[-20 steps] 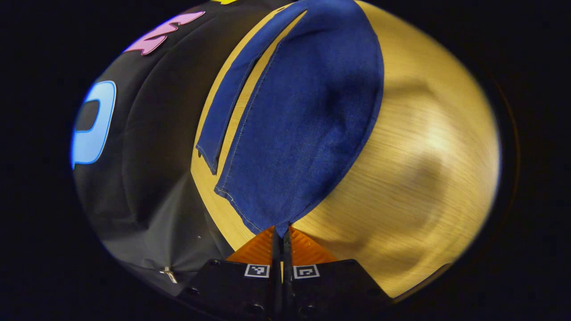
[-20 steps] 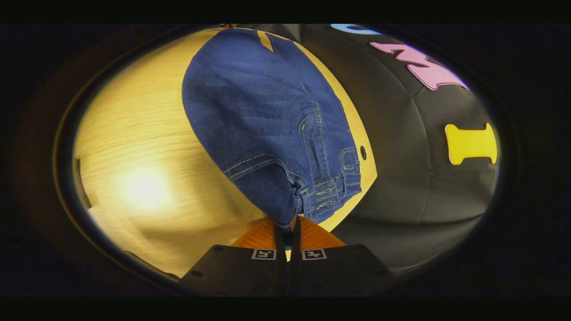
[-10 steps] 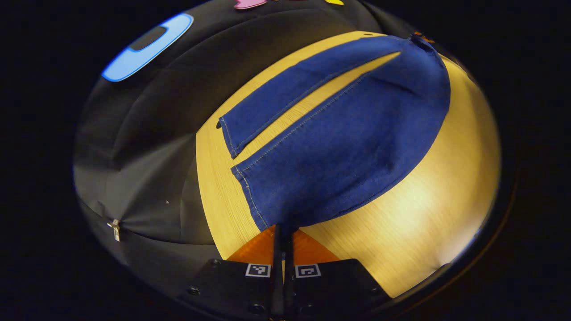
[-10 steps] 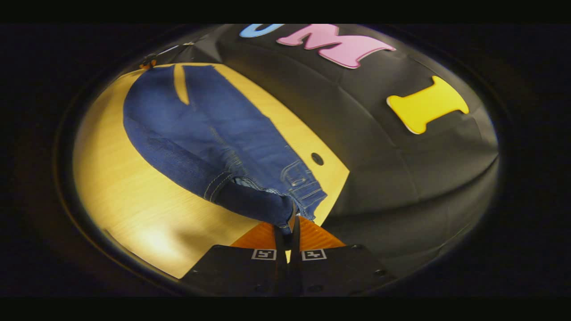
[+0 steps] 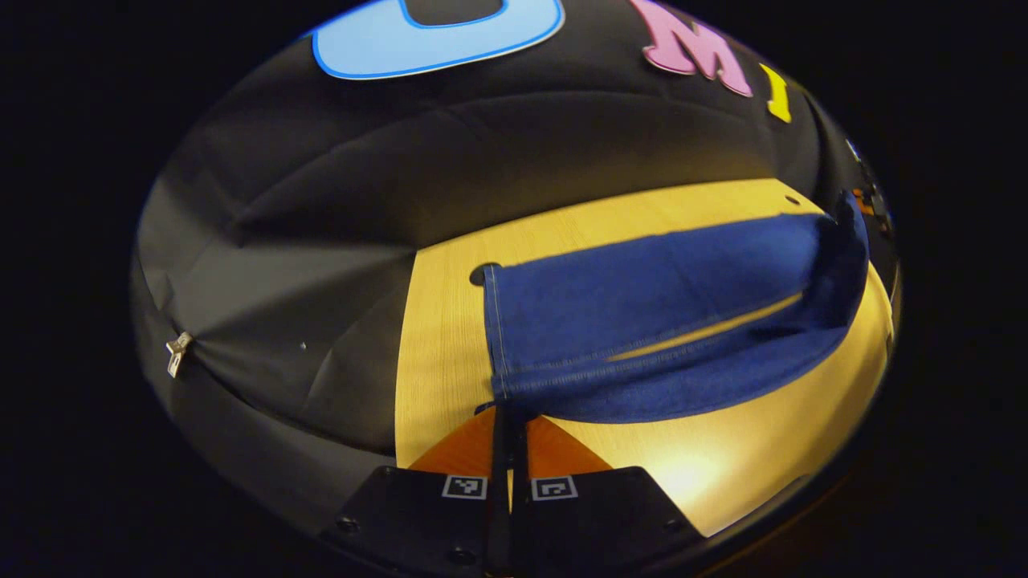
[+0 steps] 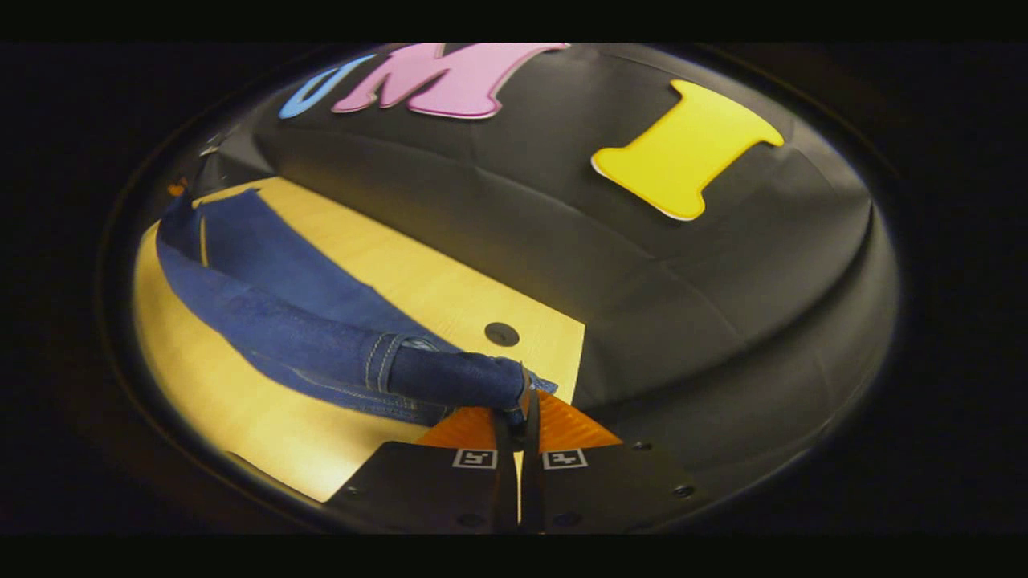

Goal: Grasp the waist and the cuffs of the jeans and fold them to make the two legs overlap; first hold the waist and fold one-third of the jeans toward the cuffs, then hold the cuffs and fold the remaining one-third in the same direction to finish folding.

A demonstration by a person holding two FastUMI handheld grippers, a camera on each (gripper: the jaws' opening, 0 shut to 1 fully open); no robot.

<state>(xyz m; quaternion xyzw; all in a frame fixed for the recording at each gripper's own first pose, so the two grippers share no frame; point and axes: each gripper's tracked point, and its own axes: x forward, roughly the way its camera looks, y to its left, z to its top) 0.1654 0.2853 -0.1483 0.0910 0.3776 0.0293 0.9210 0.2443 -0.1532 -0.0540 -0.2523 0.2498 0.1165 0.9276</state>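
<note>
Blue jeans [image 5: 642, 321] lie across the wooden table [image 5: 442, 337], one leg brought over the other, with a thin strip of table showing between the two legs. My left gripper [image 5: 507, 413] is shut on the cuff of the upper leg at the near edge. In the right gripper view the jeans [image 6: 305, 337] stretch away to the left, and my right gripper [image 6: 522, 413] is shut on the waist end, which is rolled over just above the tabletop [image 6: 265, 433]. The other gripper [image 5: 863, 201] shows small at the jeans' far end.
Black cloth walls [image 5: 337, 241] close the table at its far side and left end [image 6: 642, 265]. A round hole in the tabletop [image 5: 480, 274] sits beside the cuffs; another hole [image 6: 501, 333] lies near the waist. Bare wood runs along the near side [image 5: 723, 457].
Both grippers have swung the held leg and waist over toward the far leg and come down near the table. The lifted leg now lies nearly on the other one.
</note>
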